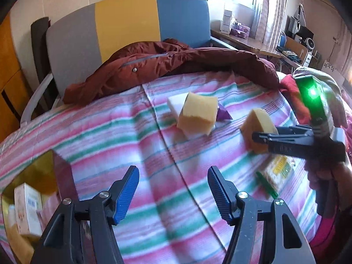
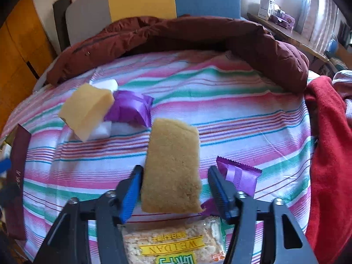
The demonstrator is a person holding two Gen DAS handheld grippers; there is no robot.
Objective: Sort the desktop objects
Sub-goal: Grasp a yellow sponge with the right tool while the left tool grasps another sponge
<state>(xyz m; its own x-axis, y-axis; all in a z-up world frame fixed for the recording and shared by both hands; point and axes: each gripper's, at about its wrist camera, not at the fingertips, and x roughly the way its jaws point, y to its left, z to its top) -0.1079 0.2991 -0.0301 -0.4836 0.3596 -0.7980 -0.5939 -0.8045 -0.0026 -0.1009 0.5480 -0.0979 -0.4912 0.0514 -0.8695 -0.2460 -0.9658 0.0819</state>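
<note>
My right gripper stands open around a tan sponge; the left pad touches it and a gap shows at the right pad. In the left wrist view the same sponge sits at that gripper's tips. A second yellow sponge lies on a white block next to a purple packet. Another purple packet and a WEIDAN cracker pack lie under my right gripper. My left gripper is open and empty over the striped sheet.
An open box with small cartons sits at the sheet's left edge. A maroon jacket runs along the back, and red cloth lies at the right. A colour-block headboard stands behind.
</note>
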